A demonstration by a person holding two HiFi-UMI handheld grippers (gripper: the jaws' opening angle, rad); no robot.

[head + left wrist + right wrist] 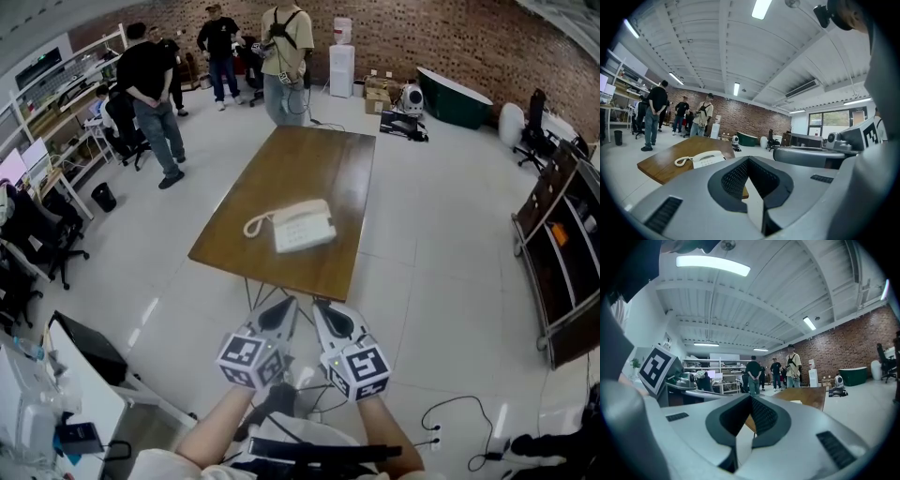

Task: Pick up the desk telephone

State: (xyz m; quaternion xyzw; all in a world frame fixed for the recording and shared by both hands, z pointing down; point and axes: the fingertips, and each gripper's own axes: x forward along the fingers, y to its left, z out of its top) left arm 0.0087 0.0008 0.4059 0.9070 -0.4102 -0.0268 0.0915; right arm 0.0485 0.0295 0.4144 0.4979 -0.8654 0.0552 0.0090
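A white desk telephone (302, 225) with a coiled cord lies near the front of a brown wooden table (309, 164); it also shows in the left gripper view as the telephone (707, 158). Both grippers hang side by side in front of the table's near edge, short of the telephone. My left gripper (285, 306) is shut with nothing in it, and my right gripper (322, 307) is shut and empty too. In the right gripper view only the table's top (806, 397) shows beyond the jaws.
Several people (155, 89) stand beyond the table's far left corner. Office chairs and desks (37, 225) line the left side. A dark shelf unit (562, 244) stands at the right. Cables (459, 427) lie on the floor near my feet.
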